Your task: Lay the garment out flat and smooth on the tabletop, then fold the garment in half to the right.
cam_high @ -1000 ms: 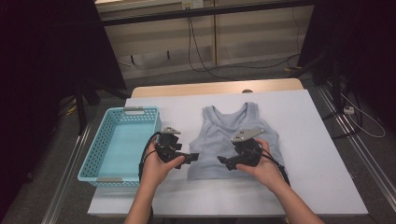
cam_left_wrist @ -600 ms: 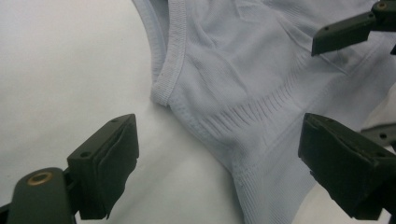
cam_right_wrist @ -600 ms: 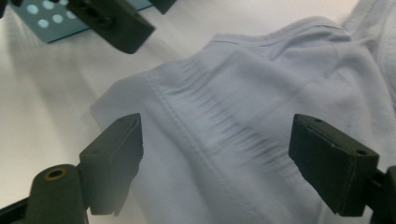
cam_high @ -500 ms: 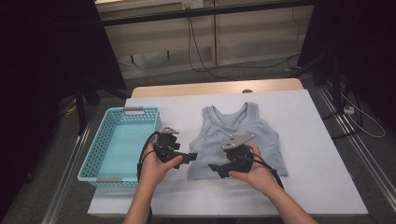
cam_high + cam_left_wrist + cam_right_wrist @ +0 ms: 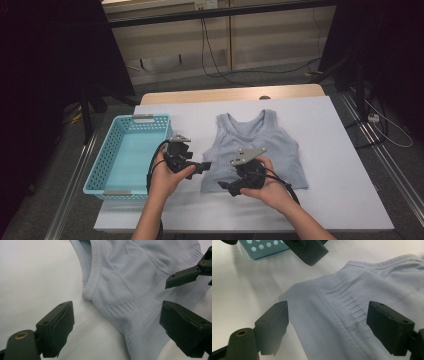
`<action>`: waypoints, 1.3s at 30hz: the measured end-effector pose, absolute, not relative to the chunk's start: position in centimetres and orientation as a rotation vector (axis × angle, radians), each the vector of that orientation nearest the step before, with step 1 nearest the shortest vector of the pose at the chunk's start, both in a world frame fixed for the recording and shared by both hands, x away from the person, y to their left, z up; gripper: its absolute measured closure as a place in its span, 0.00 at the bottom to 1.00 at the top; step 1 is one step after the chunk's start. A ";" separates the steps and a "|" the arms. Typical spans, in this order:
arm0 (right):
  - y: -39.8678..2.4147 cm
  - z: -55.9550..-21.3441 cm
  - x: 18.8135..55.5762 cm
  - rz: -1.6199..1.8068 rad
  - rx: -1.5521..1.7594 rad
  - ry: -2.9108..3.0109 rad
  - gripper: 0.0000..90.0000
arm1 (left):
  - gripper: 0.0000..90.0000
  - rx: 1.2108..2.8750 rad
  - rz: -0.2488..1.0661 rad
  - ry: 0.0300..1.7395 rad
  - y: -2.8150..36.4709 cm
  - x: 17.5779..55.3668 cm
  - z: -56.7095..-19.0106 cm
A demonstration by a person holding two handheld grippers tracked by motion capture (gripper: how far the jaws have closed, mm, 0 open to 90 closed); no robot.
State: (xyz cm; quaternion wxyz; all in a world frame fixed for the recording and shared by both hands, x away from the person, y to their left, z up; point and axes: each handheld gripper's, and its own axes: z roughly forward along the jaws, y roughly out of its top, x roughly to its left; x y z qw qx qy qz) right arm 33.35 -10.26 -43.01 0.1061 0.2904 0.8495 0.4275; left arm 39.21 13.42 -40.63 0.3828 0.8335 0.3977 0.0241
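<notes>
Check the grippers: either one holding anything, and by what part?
Nothing held. Left gripper and right gripper both open over the top's bottom corner.

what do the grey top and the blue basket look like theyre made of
Grey top: looks like soft stretch knit fabric, matte; a ribbed band runs near the hem and the armhole edge is bound and stitched. The exact fibre can't be told. Blue basket: looks like moulded plastic, smooth with a slight sheen; its walls are a regular perforated lattice.
</notes>
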 end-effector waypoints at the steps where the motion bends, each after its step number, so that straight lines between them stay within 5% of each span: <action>1: -10.1 -43.0 33.3 1.255 0.847 2.502 0.20 | 0.14 2.130 0.060 1.013 13.5 39.2 -40.6; 28: -9.6 -43.2 32.6 1.267 0.814 2.510 0.24 | 0.15 2.124 0.063 1.019 13.6 39.0 -40.5; 39: -7.9 -43.8 32.3 1.216 0.730 2.556 0.42 | 0.15 2.123 0.075 1.036 14.1 38.8 -40.6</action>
